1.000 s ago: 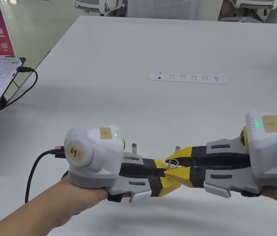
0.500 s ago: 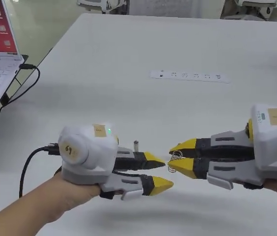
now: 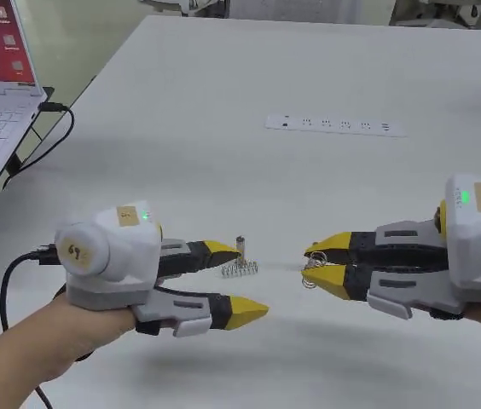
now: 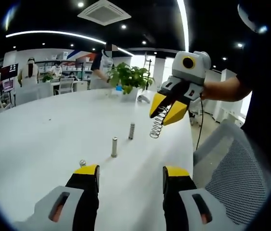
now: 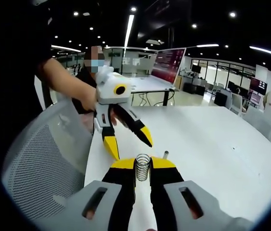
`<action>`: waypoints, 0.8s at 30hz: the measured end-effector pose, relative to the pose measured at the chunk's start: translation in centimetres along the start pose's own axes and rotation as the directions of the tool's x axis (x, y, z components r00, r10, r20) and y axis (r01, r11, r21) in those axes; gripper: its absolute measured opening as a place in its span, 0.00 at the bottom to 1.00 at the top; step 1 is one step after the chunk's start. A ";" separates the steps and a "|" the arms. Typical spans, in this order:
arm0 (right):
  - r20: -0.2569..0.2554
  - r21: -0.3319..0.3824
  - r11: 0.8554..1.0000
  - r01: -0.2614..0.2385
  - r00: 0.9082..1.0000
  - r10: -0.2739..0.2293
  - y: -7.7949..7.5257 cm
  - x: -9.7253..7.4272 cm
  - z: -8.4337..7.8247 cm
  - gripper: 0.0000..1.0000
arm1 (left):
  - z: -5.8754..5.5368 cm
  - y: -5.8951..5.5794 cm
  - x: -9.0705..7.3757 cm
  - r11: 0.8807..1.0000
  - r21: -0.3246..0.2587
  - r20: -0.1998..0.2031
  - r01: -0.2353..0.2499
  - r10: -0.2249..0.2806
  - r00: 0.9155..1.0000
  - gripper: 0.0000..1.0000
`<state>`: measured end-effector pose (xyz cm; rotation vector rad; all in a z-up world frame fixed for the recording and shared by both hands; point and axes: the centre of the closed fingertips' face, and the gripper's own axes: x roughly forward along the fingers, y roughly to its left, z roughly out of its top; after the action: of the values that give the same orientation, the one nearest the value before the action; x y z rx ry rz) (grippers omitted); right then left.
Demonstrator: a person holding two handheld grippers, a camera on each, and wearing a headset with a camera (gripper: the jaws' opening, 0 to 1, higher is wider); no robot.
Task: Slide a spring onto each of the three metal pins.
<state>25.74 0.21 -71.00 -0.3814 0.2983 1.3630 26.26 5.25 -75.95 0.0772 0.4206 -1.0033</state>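
Metal spring (image 5: 142, 168), lower coils hidden, pinched between right gripper (image 3: 310, 261) fingers; left gripper (image 4: 130, 170) fingers spread wide.

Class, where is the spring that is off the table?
The spring is pinched between the right gripper's tips, at centre right of the head view, just right of the upright pin.
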 end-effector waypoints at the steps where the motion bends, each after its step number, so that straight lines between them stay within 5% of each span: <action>1: -0.002 0.000 1.000 0.004 1.000 -0.004 -0.1 0.0 -0.2 0.08 | -0.3 0.1 -0.3 1.000 -0.005 -0.001 -0.007 0.007 1.000 0.50; 6: -0.005 0.001 1.000 0.017 1.000 -0.017 -0.5 -0.1 -0.6 0.08 | -1.0 1.9 -1.6 0.997 -0.032 -0.006 -0.068 0.068 0.998 0.62; 15: -0.029 0.007 0.999 0.054 0.998 -0.053 -1.7 -0.5 -2.1 0.08 | -1.1 3.3 -3.6 0.991 -0.050 0.011 -0.120 0.121 0.993 0.85; 24: -0.056 0.012 0.997 0.076 0.996 -0.075 -2.0 -0.3 -3.1 0.08 | -1.9 2.9 -4.1 0.989 -0.067 0.002 -0.136 0.136 0.991 0.98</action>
<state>27.71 -1.73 -73.46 -0.4156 0.3364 1.2771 26.20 10.64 -76.56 0.0422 0.4367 -0.8545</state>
